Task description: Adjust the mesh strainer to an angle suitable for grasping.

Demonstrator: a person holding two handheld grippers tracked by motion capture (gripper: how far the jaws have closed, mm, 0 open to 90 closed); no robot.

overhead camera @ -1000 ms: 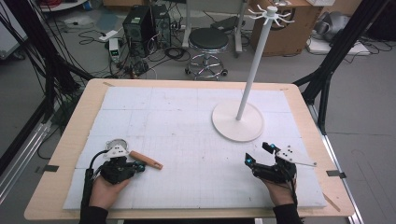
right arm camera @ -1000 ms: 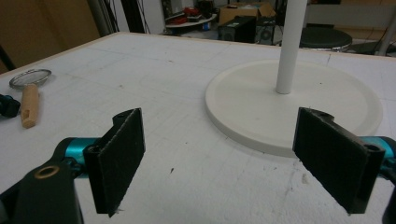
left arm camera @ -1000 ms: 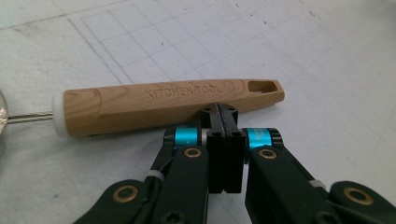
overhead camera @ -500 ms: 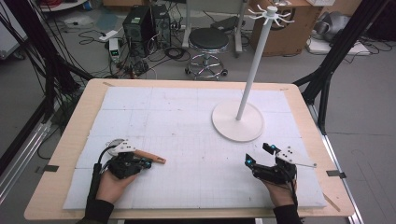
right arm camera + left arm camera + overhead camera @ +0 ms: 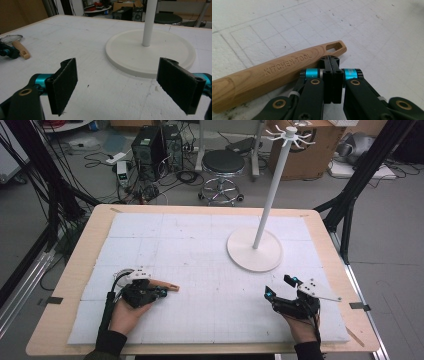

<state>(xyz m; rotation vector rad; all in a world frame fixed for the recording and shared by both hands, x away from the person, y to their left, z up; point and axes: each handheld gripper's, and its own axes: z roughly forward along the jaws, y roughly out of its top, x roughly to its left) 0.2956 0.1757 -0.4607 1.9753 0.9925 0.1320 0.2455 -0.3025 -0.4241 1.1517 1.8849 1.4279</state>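
Note:
A kitchen tool with a wooden handle lies on the white mat at the front left. The handle is stamped KITCHEN TOOL and has a slot at its end. Its wire mesh head shows far off in the right gripper view. My left gripper is shut with nothing between its jaws, and its tips lie right beside the slotted end of the handle. At the front right, my right gripper rests low over the mat, open wide and holding nothing.
A white stand with a round base, a tall pole and hooks at the top rises at the back right of the mat. Past the table's far edge are a stool and computer cases on the floor.
My left hand has slid right along the handle toward its slotted end, and the handle has turned slightly. The right hand has not moved.

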